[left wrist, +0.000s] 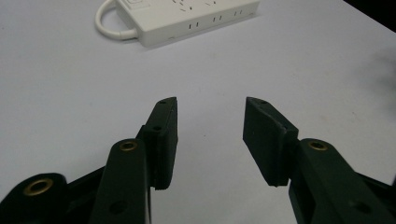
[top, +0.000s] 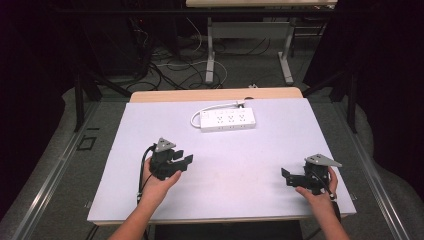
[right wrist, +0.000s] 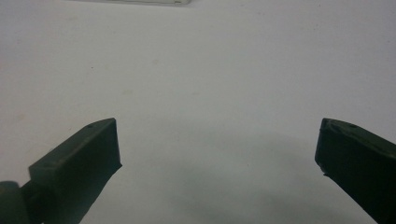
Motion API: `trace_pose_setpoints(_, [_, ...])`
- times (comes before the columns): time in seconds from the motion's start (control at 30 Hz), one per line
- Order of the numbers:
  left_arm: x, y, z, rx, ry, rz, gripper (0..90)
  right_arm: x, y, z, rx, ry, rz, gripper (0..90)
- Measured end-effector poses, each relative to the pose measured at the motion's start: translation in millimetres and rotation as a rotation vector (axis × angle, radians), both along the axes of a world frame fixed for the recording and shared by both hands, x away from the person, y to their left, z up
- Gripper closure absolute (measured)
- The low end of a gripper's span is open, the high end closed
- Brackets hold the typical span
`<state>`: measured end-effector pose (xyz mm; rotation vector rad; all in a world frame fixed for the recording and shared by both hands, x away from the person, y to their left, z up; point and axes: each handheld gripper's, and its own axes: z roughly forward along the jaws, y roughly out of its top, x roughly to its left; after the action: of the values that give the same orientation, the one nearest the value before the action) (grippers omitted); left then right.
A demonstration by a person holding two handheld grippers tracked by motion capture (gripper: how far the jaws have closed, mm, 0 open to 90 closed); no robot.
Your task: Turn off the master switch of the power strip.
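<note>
White plastic six-outlet power strip lay at the table's far centre, untouched. Left gripper & right gripper rested near edge, jaws apart, empty; prob. staged pre-reach.

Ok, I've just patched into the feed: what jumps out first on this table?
The white power strip with its looped cord lies alone toward the far middle of the pale table. Nearer the person, the left gripper and the right gripper sit low over the surface at either side, each in a hand, both with jaws apart and nothing between them.
</note>
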<state>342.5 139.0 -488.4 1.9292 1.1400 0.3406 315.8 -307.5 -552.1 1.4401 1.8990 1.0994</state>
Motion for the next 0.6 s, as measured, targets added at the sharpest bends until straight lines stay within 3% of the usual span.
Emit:
trace_pose_setpoints(0.1, [3.7, -0.3, 4.9, 0.021, -0.004, -0.01, 57.4, 0.0, 0.4, 0.0, -0.003, 0.006, 0.012, 0.0])
trace_pose_setpoints(0.33, [14.6, -7.8, 15.5, 0.023, -0.001, -0.004, 63.3, 0.2, 0.4, -0.9, -0.004, 0.009, 0.014, 0.0])
trace_pose_setpoints(0.6, [27.2, -15.9, 24.0, 0.032, 0.034, -0.008, 67.4, 0.1, 1.0, -1.2, -0.001, 0.013, 0.013, 0.0])
